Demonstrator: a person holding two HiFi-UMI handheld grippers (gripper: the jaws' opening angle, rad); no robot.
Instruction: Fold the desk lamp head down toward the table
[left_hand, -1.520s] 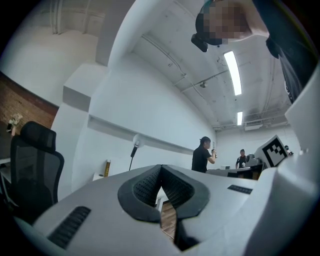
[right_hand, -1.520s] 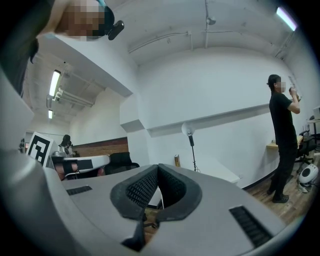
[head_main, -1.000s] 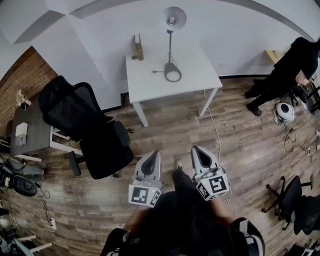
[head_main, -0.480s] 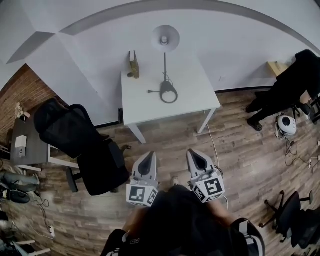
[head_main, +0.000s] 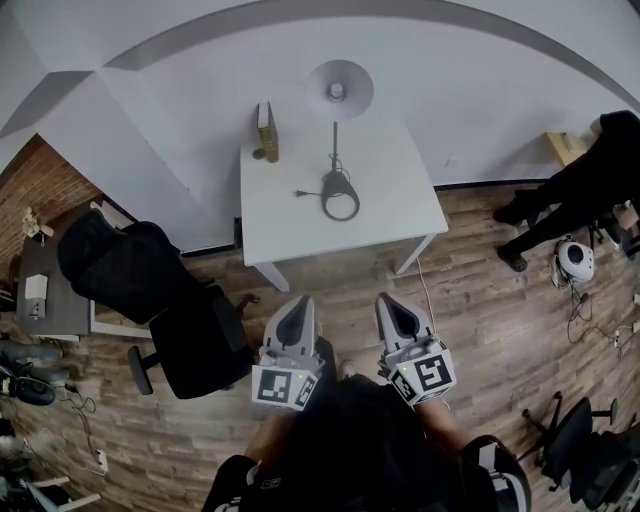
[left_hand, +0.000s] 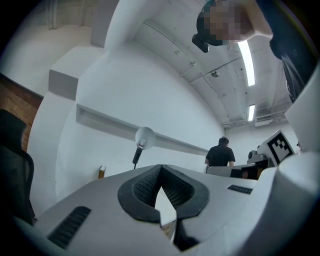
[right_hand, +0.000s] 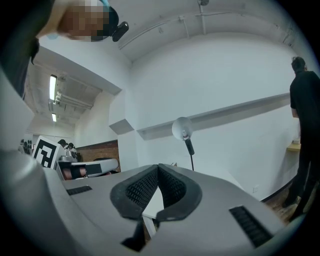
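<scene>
- The desk lamp (head_main: 336, 150) stands upright on the white counter (head_main: 400, 200). Its stem is vertical, and the lamp head (head_main: 340, 88) sits at the top, above the ring base.
- The left claw (head_main: 299, 306) and right claw (head_main: 389, 303) are both closed and empty, held level side by side.
- The lamp lies straight ahead of both, well apart across the floor, roughly between their lines, so neither claw is clearly nearer.
- Judgement: both must first close that gap before either can reach up to the head.

Blk office chair (head_main: 150, 300) at left, person (head_main: 580, 190) far right, wood floor (head_main: 500, 310).
</scene>
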